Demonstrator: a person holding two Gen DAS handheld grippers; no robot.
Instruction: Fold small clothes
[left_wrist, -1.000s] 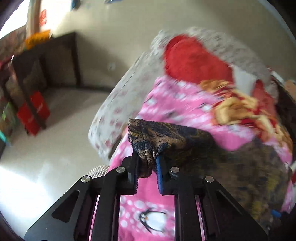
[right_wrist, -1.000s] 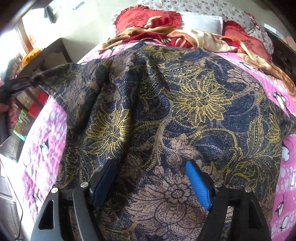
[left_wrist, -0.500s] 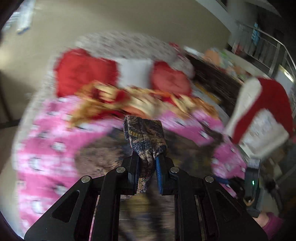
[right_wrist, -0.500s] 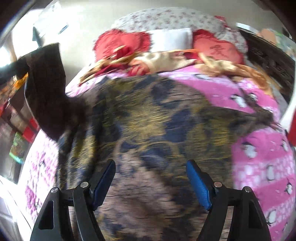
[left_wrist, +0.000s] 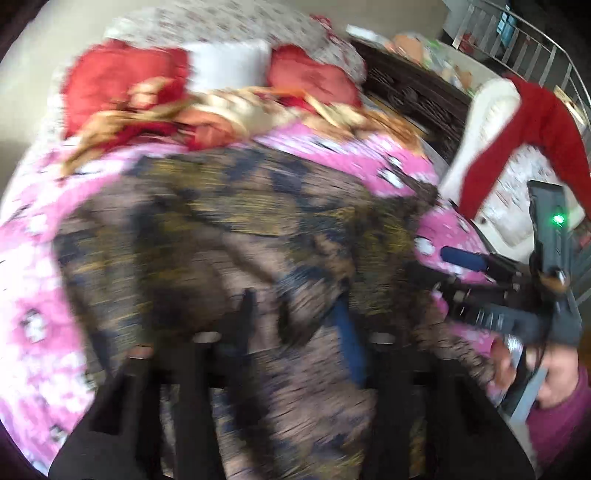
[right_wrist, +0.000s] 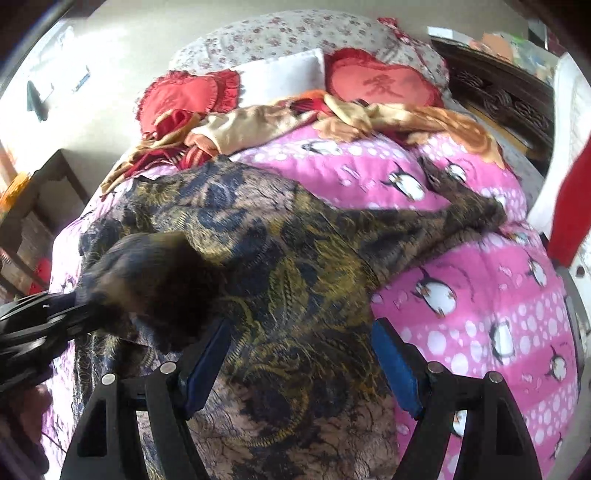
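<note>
A dark navy garment with a gold and brown floral print (right_wrist: 280, 258) lies spread on a pink penguin-print quilt (right_wrist: 480, 302); it also shows, blurred, in the left wrist view (left_wrist: 229, 236). My left gripper (left_wrist: 295, 321) has its fingers apart over the cloth, with a fold of it lying between them. In the right wrist view the left gripper (right_wrist: 55, 314) sits at the left edge against a raised sleeve corner (right_wrist: 155, 273). My right gripper (right_wrist: 303, 358) is open and empty just above the garment's near hem; it shows at right in the left wrist view (left_wrist: 465, 258).
Red heart pillows (right_wrist: 384, 85), a white pillow (right_wrist: 284, 74) and crumpled red and gold cloth (right_wrist: 258, 125) lie at the bed's head. A dark carved headboard (right_wrist: 502, 96) and a white chair with red cloth (left_wrist: 517, 122) stand at right. A dark shelf (right_wrist: 44, 192) stands at left.
My left gripper has swung the sleeve corner inward over the garment, come down and opened from its tight grip. The right gripper has stayed open over the hem.
</note>
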